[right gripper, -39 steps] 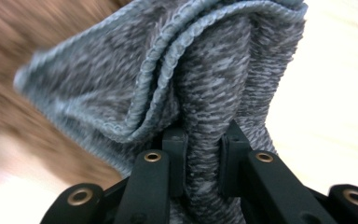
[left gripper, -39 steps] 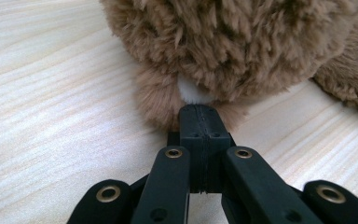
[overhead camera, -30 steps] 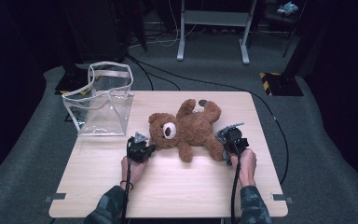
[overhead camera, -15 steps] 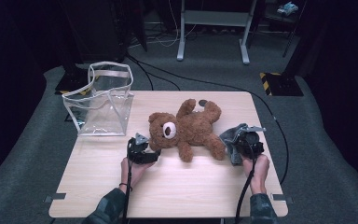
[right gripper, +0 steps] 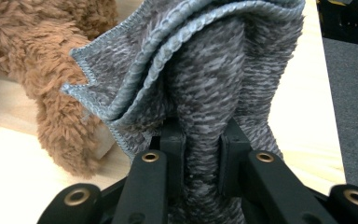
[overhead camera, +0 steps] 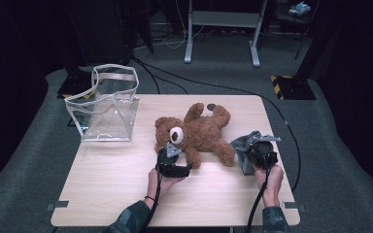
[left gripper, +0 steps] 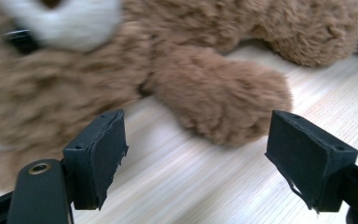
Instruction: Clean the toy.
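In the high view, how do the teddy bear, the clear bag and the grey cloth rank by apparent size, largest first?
1. teddy bear and clear bag: they look nearly alike, so I do not rank them.
2. grey cloth: clearly smallest; it is bunched and partly covered by the right gripper.

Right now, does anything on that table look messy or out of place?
The grey cloth is bunched into folds, pinched between the right gripper's jaws instead of lying flat. The teddy bear sprawls on its back, tilted across the table. The clear bag stands upright; nothing is spilled.
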The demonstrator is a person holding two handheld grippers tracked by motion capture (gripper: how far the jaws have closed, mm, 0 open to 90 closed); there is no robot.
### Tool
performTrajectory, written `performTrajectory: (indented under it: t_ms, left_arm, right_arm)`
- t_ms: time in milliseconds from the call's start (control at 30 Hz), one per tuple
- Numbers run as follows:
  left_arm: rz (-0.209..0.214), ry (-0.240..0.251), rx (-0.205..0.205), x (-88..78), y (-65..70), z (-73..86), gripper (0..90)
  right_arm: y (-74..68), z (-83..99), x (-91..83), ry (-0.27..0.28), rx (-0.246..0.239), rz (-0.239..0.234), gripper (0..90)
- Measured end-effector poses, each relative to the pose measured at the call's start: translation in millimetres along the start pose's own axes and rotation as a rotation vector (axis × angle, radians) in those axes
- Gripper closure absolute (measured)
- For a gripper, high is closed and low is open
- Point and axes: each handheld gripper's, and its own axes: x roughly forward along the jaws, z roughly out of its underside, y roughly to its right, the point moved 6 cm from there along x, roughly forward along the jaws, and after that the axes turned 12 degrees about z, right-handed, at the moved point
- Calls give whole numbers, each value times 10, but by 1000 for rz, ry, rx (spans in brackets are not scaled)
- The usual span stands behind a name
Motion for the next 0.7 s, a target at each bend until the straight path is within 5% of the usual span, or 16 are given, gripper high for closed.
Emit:
performTrajectory:
  t_ms: [367, 533, 700]
  left_arm:
    - [-91, -42, 30, 371, 133, -75, 207]
    - [-118, -14, 33, 422, 117, -91, 277]
    - [-117, 33, 50, 395, 95, -129, 601]
  right_arm:
    - [37, 43, 41, -2, 24, -7, 761]
    - [44, 57, 47, -2, 30, -6, 761]
    - [49, 71, 50, -5, 40, -6, 761]
